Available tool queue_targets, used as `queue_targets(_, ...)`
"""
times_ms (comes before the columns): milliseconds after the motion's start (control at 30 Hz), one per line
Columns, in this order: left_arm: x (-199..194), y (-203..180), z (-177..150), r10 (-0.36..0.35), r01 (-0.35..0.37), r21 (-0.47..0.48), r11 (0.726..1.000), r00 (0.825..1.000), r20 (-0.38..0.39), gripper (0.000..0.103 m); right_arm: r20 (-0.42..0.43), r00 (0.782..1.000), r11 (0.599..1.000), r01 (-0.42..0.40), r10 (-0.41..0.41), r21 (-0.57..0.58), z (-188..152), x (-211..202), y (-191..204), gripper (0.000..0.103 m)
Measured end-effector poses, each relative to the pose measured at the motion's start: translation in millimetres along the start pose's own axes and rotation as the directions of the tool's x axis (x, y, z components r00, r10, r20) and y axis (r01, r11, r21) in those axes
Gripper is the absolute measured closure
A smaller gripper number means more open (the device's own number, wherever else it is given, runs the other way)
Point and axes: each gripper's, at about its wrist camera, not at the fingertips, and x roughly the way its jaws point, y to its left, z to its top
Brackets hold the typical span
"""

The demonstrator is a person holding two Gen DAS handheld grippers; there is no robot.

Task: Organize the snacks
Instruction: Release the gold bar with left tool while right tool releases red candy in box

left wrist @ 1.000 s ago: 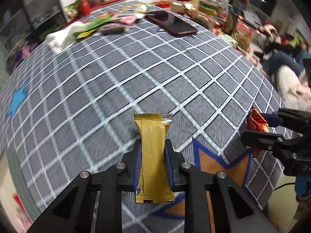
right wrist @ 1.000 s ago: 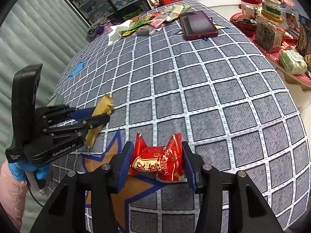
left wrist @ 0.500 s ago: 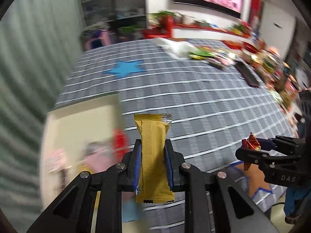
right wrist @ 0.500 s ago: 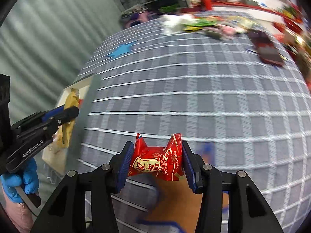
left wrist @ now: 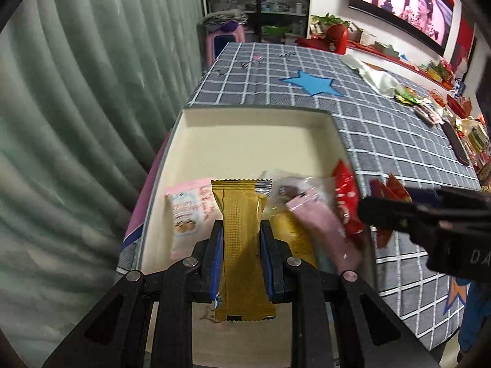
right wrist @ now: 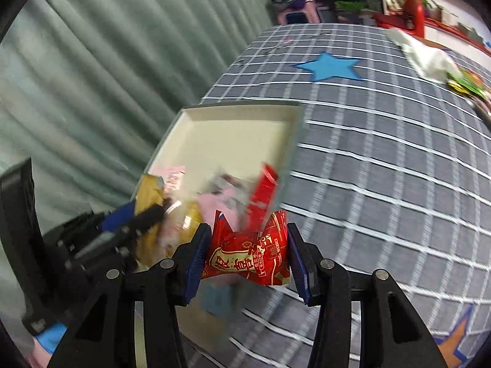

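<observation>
**Left wrist view: two held snacks arriving at the storage box**

The left gripper hangs over the near end of the cream-lined box, which lies at the table's edge beside the curtain. Its jaws are closed nearly to the width of the gold snack bar, which stands upright between the blue pads with its crimped top above them and its lower end hanging below. The right gripper is likewise clamped, its jaws set wider, on a red candy packet held crosswise; this packet sits at or just outside the box's right wall, over the checked tablecloth.

The box already holds loose packets at its near end: a pink-and-white packet at left, a pink sachet and a red wrapper leaning on the right wall. The far half of the floor is bare.

Probable hazards, judged from this layout:
- The red candy packet, if let go here, may land on the rim or the cloth, since it is not clearly inside the wall.
- The two grippers are near each other over the same corner; converging paths could make them collide.
- The gold snack bar, dropped end-on, may tip onto the leaning packets and shift them.
- Motion blur in the right wrist view suggests speed, which narrows the margin.
</observation>
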Motion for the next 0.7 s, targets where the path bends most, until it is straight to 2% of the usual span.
queue_targets(67, 4.9, 3.8, -0.8, 0.004, -0.004, -0.002, 1.0, 1.0, -0.021, 0.077, -0.016, 1.0, 1.0, 0.002, -0.002, -0.018, 8.6, 9.1, 10.7, 0.052)
queue_targets(133, 7.7, 4.6, -0.9, 0.015, -0.016, -0.006, 1.0, 0.999, -0.035, 0.061, -0.046, 0.999, 0.999, 0.002, -0.004, -0.043, 18.5, 19.6, 19.8, 0.052)
queue_targets(167, 6.8, 5.8, -1.3, 0.019, -0.019, -0.009, 1.0, 0.999, -0.036, 0.035, -0.059, 0.998, 0.999, 0.004, -0.007, -0.052, 22.1, 23.6, 22.8, 0.052)
queue_targets(200, 7.3, 5.6, -0.5, 0.021, -0.021, -0.015, 1.0, 0.999, -0.034, 0.016, -0.072, 0.997, 0.998, 0.013, -0.018, -0.061, 25.3, 27.5, 25.8, 0.052)
queue_targets(267, 3.5, 6.6, -1.8, 0.01, -0.011, -0.019, 1.0, 1.0, -0.016, 0.015, -0.085, 0.996, 0.997, 0.031, -0.037, -0.072, 28.9, 31.3, 28.5, 0.045)
queue_targets(367, 3.2, 7.4, -0.4, -0.035, 0.034, -0.017, 0.999, 0.999, -0.032, 0.015, -0.1, 0.993, 0.995, 0.062, -0.069, -0.073, 32.4, 34.7, 28.5, 0.044)
queue_targets(467, 5.8, 11.6, 1.5, -0.078, 0.076, -0.04, 0.996, 0.994, -0.073, 0.008, -0.101, 0.99, 0.993, 0.089, -0.096, -0.077, 34.8, 34.2, 26.1, 0.0)
queue_targets(500, 7.0, 12.4, 2.0, -0.082, 0.078, -0.046, 0.996, 0.993, -0.085, 0.001, -0.089, 0.991, 0.992, 0.09, -0.098, -0.085, 35.2, 31.4, 26.6, 0.0)
queue_targets(533, 7.8, 13.6, 2.3, -0.076, 0.071, -0.054, 0.996, 0.992, -0.096, 0.0, -0.088, 0.991, 0.992, 0.091, -0.099, -0.091, 35.2, 28.2, 26.2, 0.0)
queue_targets(700, 5.6, 18.0, 3.1, -0.02, 0.01, -0.074, 0.997, 0.991, -0.135, 0.0, -0.093, 0.985, 0.983, 0.135, -0.147, -0.121, 35.8, 17.1, 34.1, 0.0)
